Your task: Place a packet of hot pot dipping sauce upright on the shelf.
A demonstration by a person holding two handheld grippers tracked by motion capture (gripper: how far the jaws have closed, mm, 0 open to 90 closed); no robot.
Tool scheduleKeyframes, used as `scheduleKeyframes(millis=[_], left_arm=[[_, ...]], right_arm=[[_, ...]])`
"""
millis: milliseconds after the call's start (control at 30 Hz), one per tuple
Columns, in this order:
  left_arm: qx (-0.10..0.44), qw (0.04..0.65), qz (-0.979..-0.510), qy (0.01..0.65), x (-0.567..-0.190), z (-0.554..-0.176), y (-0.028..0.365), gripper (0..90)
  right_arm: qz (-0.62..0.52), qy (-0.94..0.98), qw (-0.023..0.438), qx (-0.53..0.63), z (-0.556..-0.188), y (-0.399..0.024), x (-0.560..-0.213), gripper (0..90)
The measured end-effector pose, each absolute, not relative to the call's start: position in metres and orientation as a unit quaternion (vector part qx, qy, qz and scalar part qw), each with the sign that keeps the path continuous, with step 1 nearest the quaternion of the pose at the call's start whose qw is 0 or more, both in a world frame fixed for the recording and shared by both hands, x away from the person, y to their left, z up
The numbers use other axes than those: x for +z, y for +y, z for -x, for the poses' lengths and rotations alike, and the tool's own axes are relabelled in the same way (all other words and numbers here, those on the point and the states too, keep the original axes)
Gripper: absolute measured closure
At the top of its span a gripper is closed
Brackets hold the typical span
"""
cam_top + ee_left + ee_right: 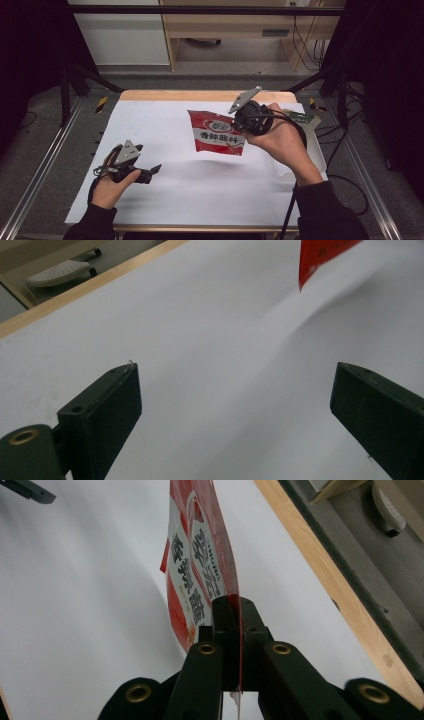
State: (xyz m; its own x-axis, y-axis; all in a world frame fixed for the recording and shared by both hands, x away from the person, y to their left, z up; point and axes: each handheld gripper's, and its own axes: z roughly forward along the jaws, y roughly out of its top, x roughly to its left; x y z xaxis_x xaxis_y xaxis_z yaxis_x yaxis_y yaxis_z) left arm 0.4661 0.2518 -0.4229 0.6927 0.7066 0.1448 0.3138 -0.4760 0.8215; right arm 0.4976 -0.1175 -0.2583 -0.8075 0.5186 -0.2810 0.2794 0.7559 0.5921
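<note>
Right tool [234, 605] pinches the red packet [218, 133]; left tool [235, 400] gapes empty.

Left gripper [150, 172] is held low at the frame's lower left, jaws spread wide; right gripper [239, 126] is raised upper right, jaws clamped tight.

Right gripper [233, 605] pinching red packet [200, 555], white table [90, 605]

A wooden-edged table [200, 95] carries a white sheet [200, 185] covering nearly its whole top; a green-and-white packet [300, 118] lies at its far right edge.
</note>
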Motion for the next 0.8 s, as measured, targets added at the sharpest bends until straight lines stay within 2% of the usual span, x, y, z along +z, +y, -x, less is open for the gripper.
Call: scheduleKeyframes(millis=[433, 800], left_arm=[[0.243, 0.392, -0.827, 0.323, -0.439, -0.466, 0.260, 6.3], [0.242, 0.388, -0.825, 0.330, -0.442, -0.468, 0.266, 6.3]], right_arm=[[-0.263, 0.888, 0.256, 0.277, -0.481, -0.168, -0.221, 90.0], [-0.314, 0.866, 0.274, 0.275, -0.466, -0.218, -0.212, 90.0]])
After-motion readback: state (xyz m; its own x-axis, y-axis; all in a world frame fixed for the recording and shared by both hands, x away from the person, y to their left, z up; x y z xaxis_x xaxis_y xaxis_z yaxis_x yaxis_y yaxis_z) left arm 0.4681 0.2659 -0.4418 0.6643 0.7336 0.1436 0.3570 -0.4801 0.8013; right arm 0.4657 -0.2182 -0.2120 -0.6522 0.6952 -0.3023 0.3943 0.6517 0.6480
